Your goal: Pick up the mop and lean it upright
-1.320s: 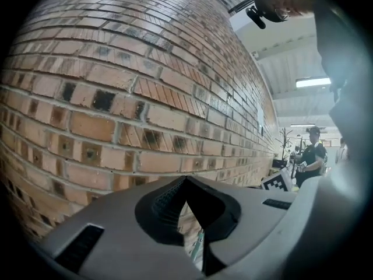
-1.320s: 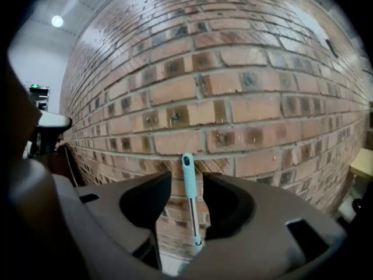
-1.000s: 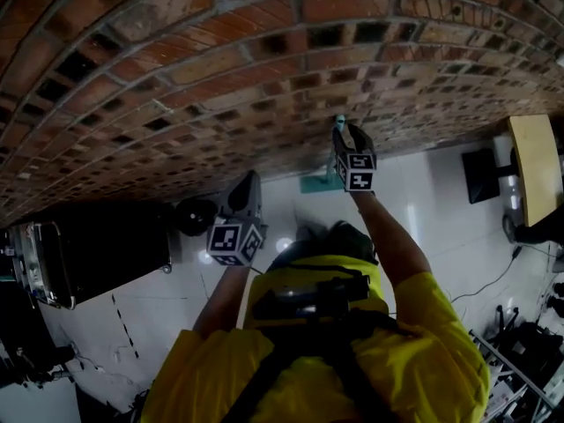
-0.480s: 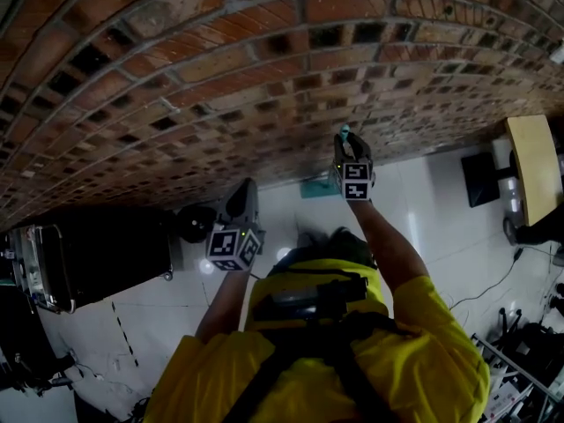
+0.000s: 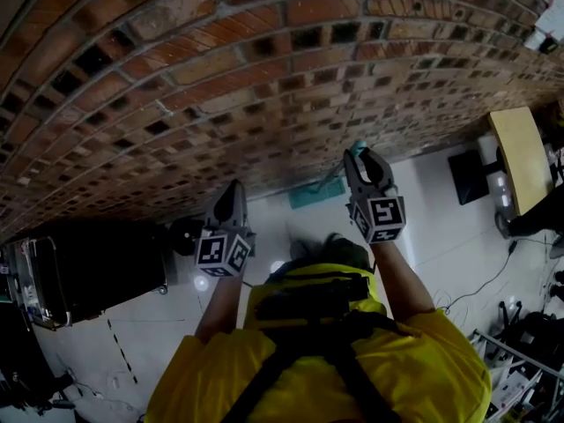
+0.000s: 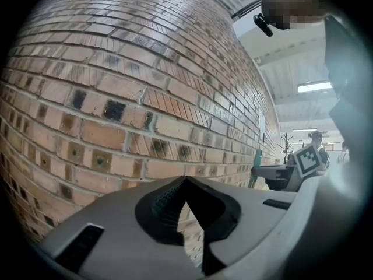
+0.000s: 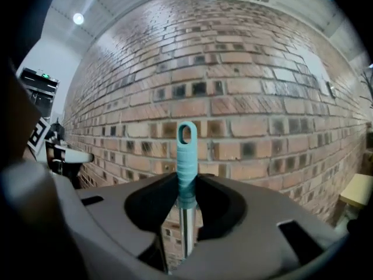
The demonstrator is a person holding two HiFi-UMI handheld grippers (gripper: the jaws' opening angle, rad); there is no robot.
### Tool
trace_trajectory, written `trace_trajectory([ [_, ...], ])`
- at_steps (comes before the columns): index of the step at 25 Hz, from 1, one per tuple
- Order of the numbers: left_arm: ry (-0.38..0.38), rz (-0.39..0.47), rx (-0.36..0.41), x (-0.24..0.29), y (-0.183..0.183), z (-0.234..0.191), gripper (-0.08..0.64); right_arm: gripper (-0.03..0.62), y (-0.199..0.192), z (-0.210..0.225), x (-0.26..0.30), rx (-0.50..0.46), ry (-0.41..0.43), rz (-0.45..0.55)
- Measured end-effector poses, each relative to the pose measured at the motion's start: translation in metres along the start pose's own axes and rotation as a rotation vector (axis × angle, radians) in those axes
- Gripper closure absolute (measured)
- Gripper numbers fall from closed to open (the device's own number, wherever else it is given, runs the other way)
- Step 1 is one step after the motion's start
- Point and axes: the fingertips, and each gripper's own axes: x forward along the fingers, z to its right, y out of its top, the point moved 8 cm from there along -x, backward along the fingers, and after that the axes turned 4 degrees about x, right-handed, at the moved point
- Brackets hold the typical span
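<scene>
The mop stands nearly upright by the brick wall (image 5: 264, 77). Its teal looped handle end (image 7: 186, 150) and metal shaft rise between the jaws of my right gripper (image 7: 186, 196), which is shut on the handle. In the head view the right gripper (image 5: 363, 164) is at the right, the teal handle tip (image 5: 355, 151) peeks above it, and the teal mop head (image 5: 317, 192) lies on the floor at the wall's foot. My left gripper (image 5: 232, 197) hangs apart to the left, shut with nothing in it (image 6: 186, 182).
A black round object (image 5: 185, 234) and a large black case (image 5: 97, 263) sit on the white floor at the left. A wooden table (image 5: 520, 157) stands at the right, with cables and gear (image 5: 529, 342) below it.
The right gripper's jaws have come in around the mop handle, and it has moved a little right and nearer to me. The left gripper has shifted slightly left.
</scene>
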Motion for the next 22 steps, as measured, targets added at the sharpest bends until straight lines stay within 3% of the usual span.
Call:
trace_trajectory([
  [4,-0.023,0.05,0.039,-0.008,0.027,0.006,0.558,0.486,0.058,-0.014,-0.035,-0.033,0.048,0.091],
  [8,-0.037,0.062,0.058,-0.01,0.038,0.008,0.558,0.488,0.085,-0.024,-0.051,-0.042,0.078,0.122],
  [22,-0.078,0.052,0.016,-0.012,0.026,0.011,0.558,0.489,0.072,-0.029,-0.063,-0.045,0.083,0.092],
])
